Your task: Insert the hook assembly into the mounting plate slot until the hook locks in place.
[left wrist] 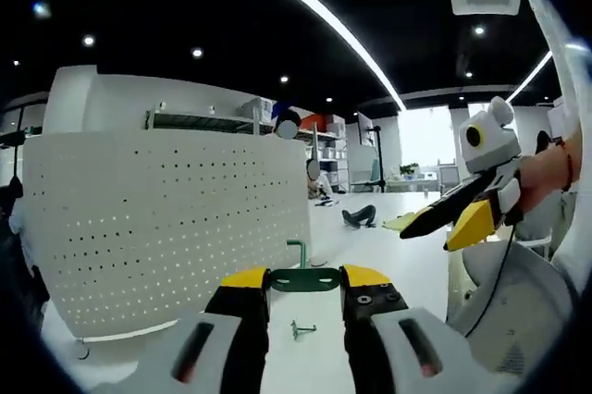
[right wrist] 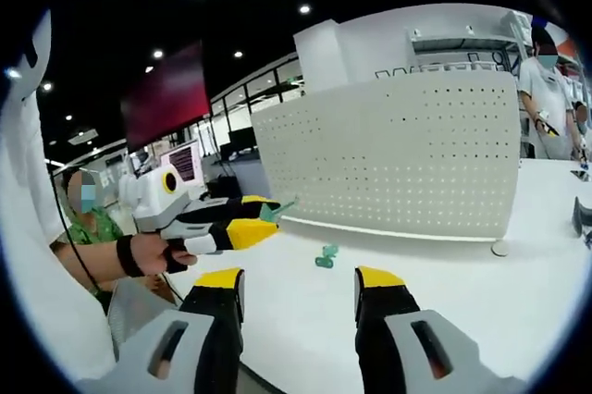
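Left gripper point(left wrist: 305, 279) is clamped on the green hook assembly point(left wrist: 305, 278): flat green plate pinched crosswise between my two yellow-tipped jaws, its hook post point(left wrist: 298, 252) rising from the plate's upper edge. It's held in the air above the white table point(left wrist: 388, 251), in front of the white pegboard point(left wrist: 166, 218) but not touching it.

A second small green hook piece point(left wrist: 302, 327) lies loose on the table below the left jaws. In the right gripper view the same piece point(right wrist: 325, 256) sits on the table near the foot of the pegboard point(right wrist: 398, 158), well apart from both grippers.

Right gripper point(right wrist: 299, 283): jaws spread wide, nothing between them, hovering over the table point(right wrist: 444, 274). In the left gripper view it point(left wrist: 444, 220) comes in from the right with its jaws apart.

In the right gripper view, the left gripper point(right wrist: 264, 220) comes in from the left in my hand point(right wrist: 157, 253), a bit of green showing at its tip.

Pegboard stands upright on the table on small feet point(right wrist: 500, 248); which slot is the target, I can't tell. A person point(right wrist: 550, 89) stands beyond its right end.
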